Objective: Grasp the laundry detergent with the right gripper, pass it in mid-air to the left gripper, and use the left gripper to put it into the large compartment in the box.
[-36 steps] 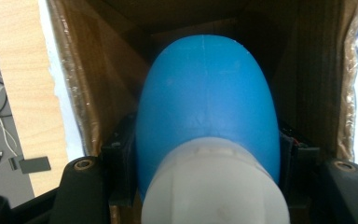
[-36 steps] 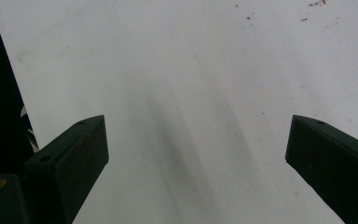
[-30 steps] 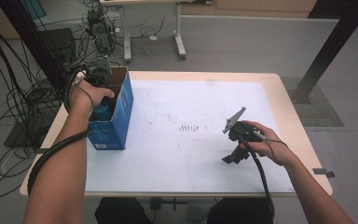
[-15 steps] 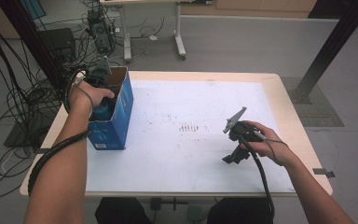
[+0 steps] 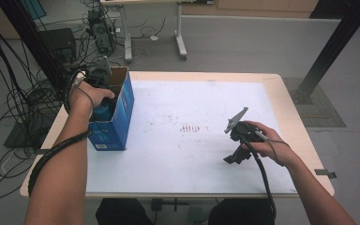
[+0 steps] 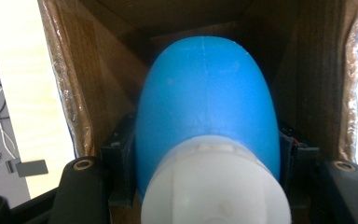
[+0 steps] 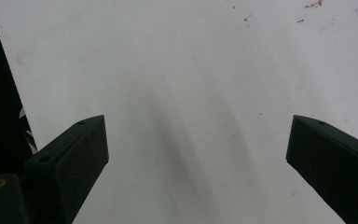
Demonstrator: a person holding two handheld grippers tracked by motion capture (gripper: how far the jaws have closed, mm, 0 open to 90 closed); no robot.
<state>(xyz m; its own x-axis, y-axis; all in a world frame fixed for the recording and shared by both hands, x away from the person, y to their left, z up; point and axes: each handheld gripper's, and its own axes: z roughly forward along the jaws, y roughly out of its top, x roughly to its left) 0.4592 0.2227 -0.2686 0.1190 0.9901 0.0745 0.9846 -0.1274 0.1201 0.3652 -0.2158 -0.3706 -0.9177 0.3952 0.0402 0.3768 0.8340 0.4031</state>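
- Blue and white, a plastic bottle (image 6: 205, 126) sits between the two black jaws of the left tongs (image 6: 205, 186) in the left gripper view. The jaws press on both of its sides, so the tongs are gripping it.
- The bottle has a blue round body and a white cap. The cap is the part nearest the camera.
- The bottle is down inside a cardboard box (image 5: 117, 119). Brown cardboard walls stand all around it in the left gripper view.
- From the high view, the box is blue on the outside and open at the top. It stands near the left edge of the bench (image 5: 281, 93).
- The person's left hand (image 5: 88, 97) reaches into the top of the box with the left tongs.
- The right tongs (image 5: 232, 157) are far from the box, over the right part of the bench. The person's right hand (image 5: 267, 143) holds them.
- In the right gripper view, the two jaws of the right tongs stand wide apart with nothing between them. They are open.
- A white sheet (image 7: 191, 93) covers most of the bench. It has little red marks (image 5: 190, 127) near its middle.
- A black cable (image 5: 262, 178) trails from the right tongs along the person's arm.
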